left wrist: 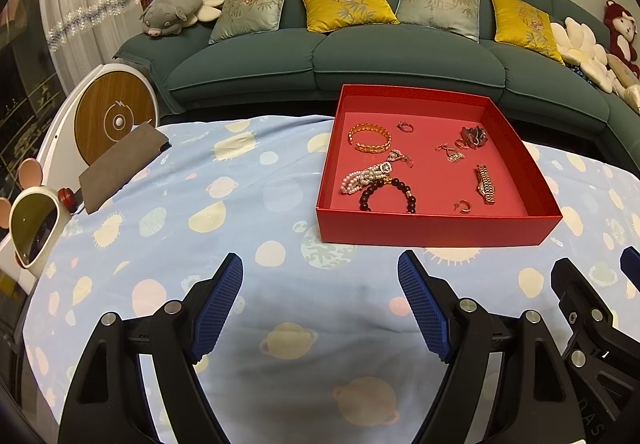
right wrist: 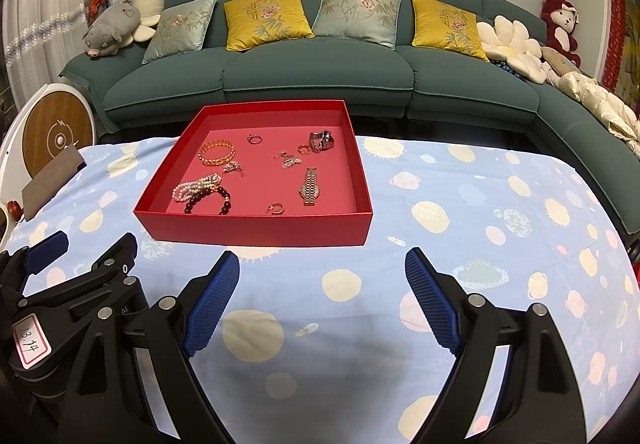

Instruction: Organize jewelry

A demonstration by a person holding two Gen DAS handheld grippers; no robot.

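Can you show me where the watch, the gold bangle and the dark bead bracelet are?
Watch point(right wrist: 309, 187): right wrist view, on its dial.
Gold bangle point(right wrist: 216, 153): right wrist view, on its near rim.
Dark bead bracelet point(left wrist: 401, 183): left wrist view, on the beads at the far side.

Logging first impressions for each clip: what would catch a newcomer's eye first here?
The red box stands out on the planet-print cloth, with jewelry scattered on its floor: a gold bangle, a watch, pearls touching a dark bead bracelet. Both grippers, left and right, hang open and empty before it; a green sofa fills the background.
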